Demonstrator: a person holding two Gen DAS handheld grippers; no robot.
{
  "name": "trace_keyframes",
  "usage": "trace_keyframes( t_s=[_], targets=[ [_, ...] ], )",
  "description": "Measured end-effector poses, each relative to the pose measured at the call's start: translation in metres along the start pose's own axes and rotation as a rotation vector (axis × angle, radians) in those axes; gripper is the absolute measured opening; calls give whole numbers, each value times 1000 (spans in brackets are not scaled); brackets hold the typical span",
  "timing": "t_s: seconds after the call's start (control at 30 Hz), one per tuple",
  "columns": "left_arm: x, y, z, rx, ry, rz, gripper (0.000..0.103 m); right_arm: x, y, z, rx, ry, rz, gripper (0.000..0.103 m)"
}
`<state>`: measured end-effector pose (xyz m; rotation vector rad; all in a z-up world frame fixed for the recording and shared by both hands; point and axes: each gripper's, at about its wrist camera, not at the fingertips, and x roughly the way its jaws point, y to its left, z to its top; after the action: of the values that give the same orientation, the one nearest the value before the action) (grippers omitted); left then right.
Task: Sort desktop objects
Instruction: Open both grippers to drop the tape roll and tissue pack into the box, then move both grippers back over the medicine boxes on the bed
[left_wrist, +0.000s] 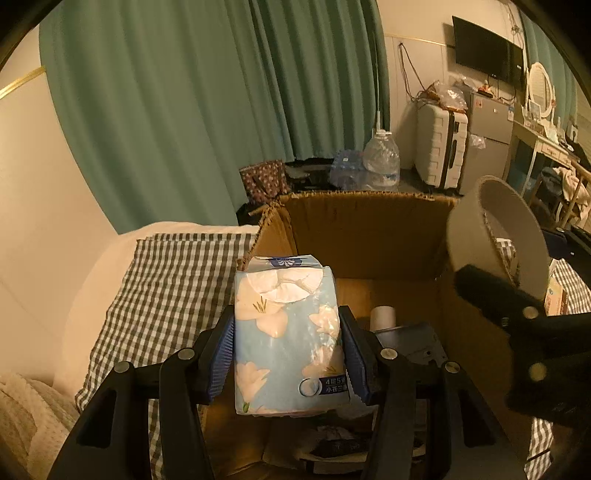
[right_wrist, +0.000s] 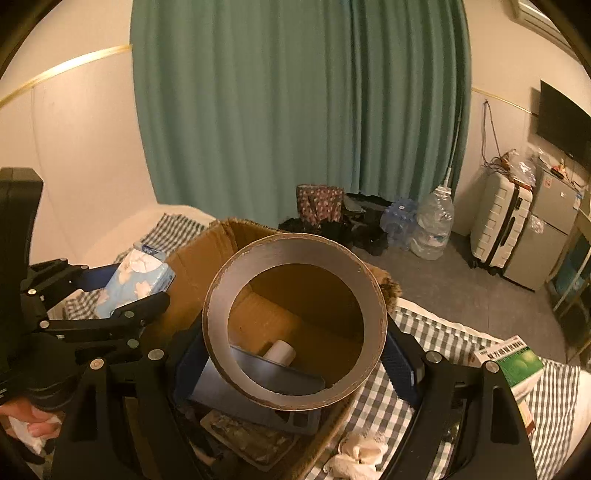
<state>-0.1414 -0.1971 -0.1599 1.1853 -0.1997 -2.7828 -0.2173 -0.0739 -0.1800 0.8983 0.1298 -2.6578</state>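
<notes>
Tissue pack (left_wrist: 286, 332) above cardboard box (left_wrist: 365, 229)

Open cardboard box (left_wrist: 364, 236), mouth clear from above. Over its left rim: tissue pack (left_wrist: 286, 332) clamped in left claw (left_wrist: 288, 354). Over its right rim: wide cardboard ring (right_wrist: 295, 321) gripped in right claw (right_wrist: 291, 369), partly covering the mouth. On the box floor: paper roll (right_wrist: 279, 350) atop a grey flat item (right_wrist: 258, 384), bare floor behind. Beyond the right wall: checked bed cover (right_wrist: 417, 325) with a green booklet (right_wrist: 517, 365).
</notes>
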Motion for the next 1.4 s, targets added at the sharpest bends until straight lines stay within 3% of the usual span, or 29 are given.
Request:
trace_keyframes(
  t_s=[0.33,0.4,0.47,0.67,0.9,1.03,1.4],
  targets=[
    [22,5,-4,-10,50,3,55,33,6,-2,-81,53,3,83],
    [22,6,-3,-16,50,-2,58,36,6,-2,-89,53,-10,83],
    [23,8,-3,-22,55,8,67,38,3,-1,-87,52,-10,83],
    [14,11,2,-28,36,17,75,29,4,2,-72,34,-28,91],
    [-10,2,12,-16,-29,-7,80,0,1,5,-81,-23,-44,91],
    [-24,-6,20,-17,-60,-17,89,-21,-9,7,-66,-50,-69,92],
    [-68,-24,37,-26,-174,-47,103,-88,-48,12,-3,-141,-183,103]
  ],
)
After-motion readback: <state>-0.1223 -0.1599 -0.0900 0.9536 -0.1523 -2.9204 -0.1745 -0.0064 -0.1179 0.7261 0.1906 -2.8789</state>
